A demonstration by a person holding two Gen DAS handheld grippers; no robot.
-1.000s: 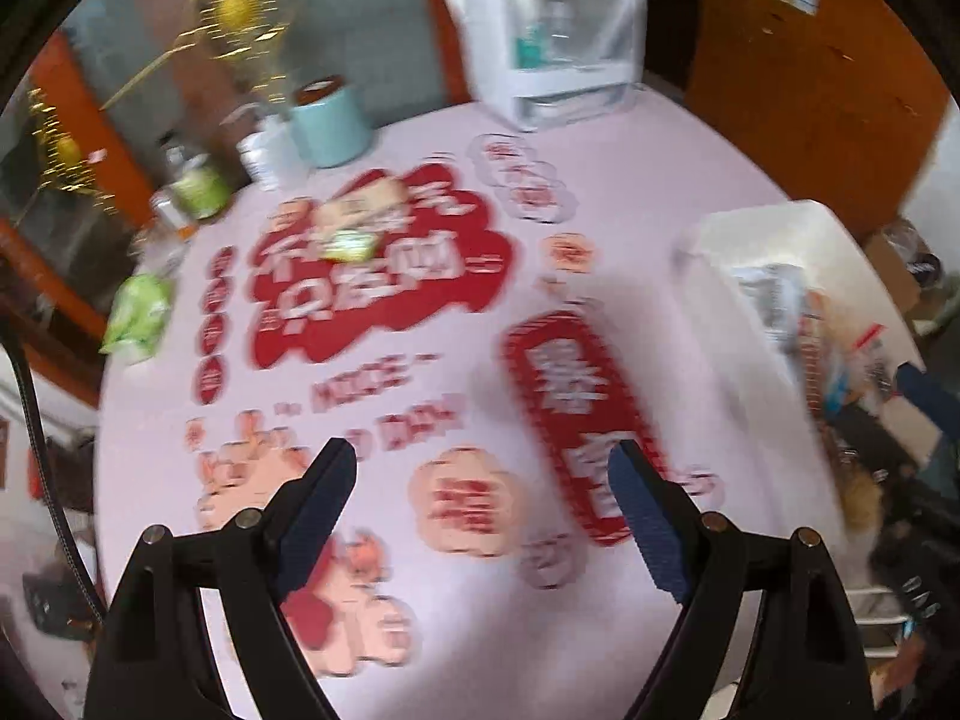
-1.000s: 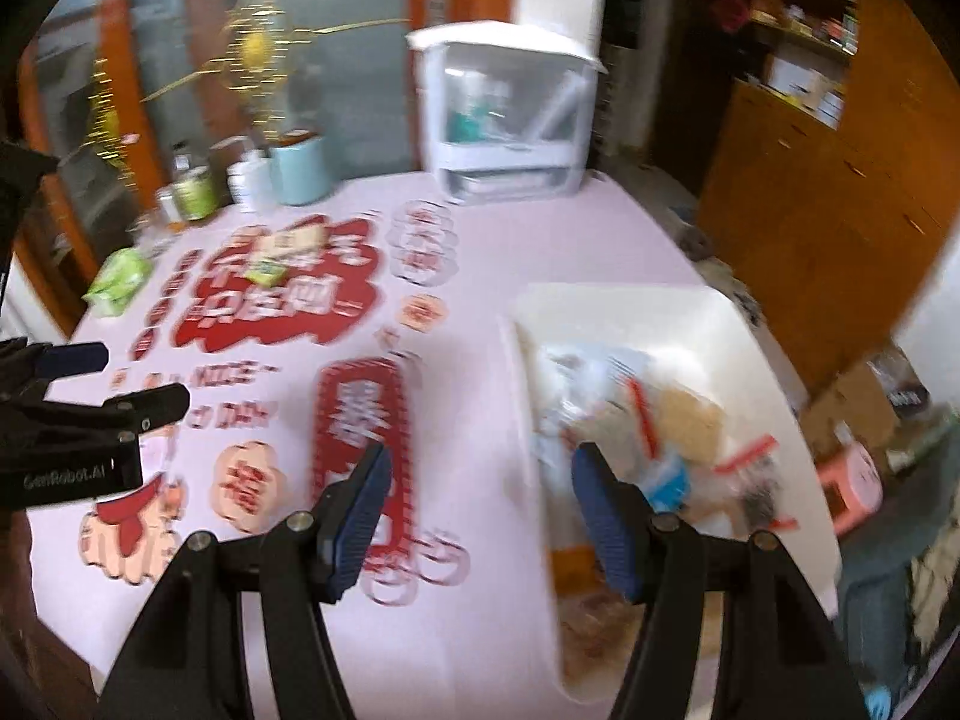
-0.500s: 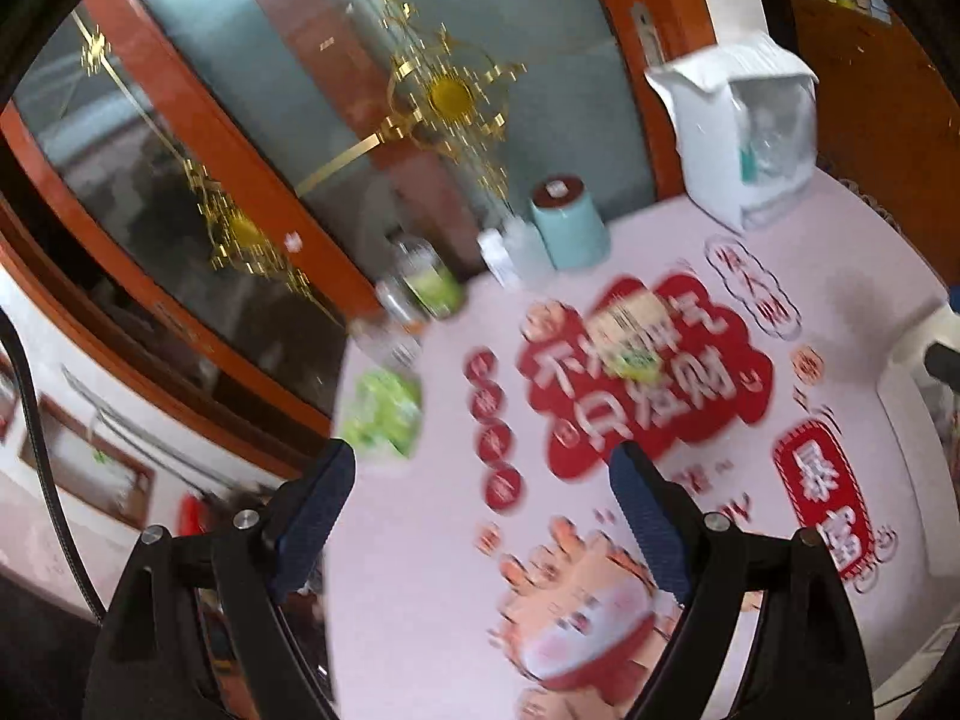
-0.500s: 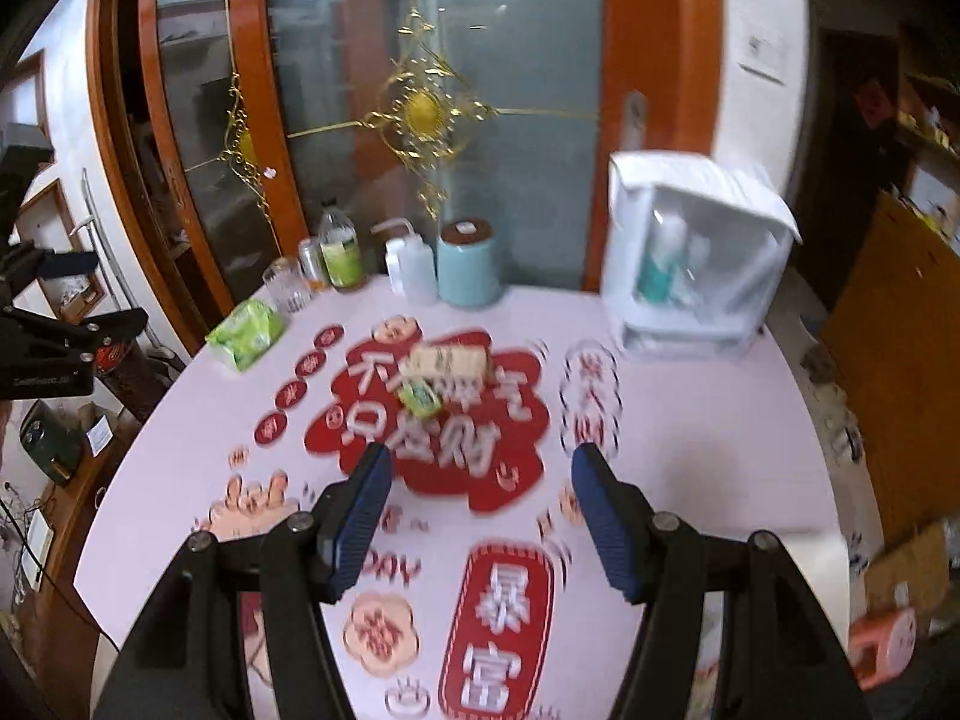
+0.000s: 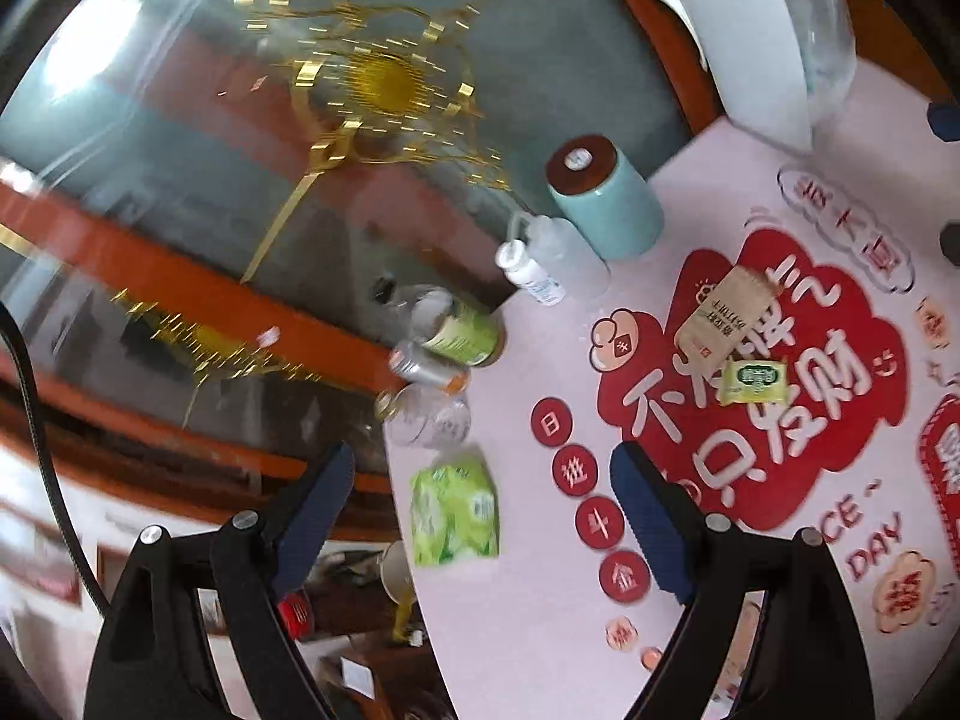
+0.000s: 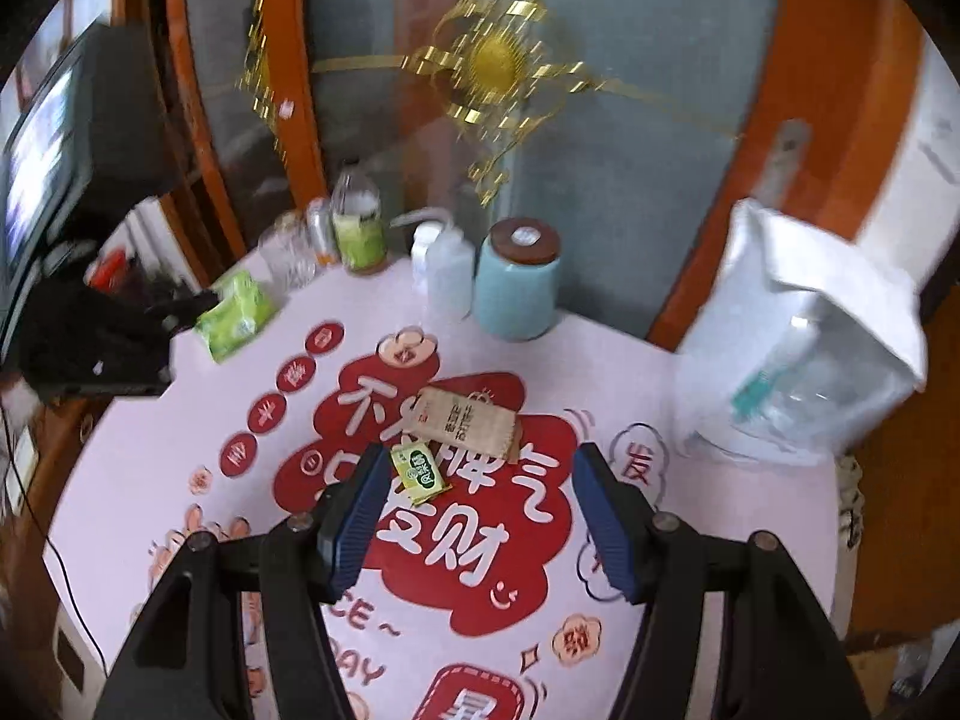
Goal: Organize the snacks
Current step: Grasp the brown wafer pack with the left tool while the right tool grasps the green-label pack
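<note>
Small green snack packet (image 6: 419, 473) just beyond the right gripper (image 6: 474, 516) — fingers spread, empty.

Blurred throughout by motion, worst on the gold ornament (image 5: 384, 81) behind the glass. Cut off at the top edge: the white container (image 5: 774, 30). Too smeared to read, perhaps brand lettering, on the brown packet (image 6: 468, 423).
</note>
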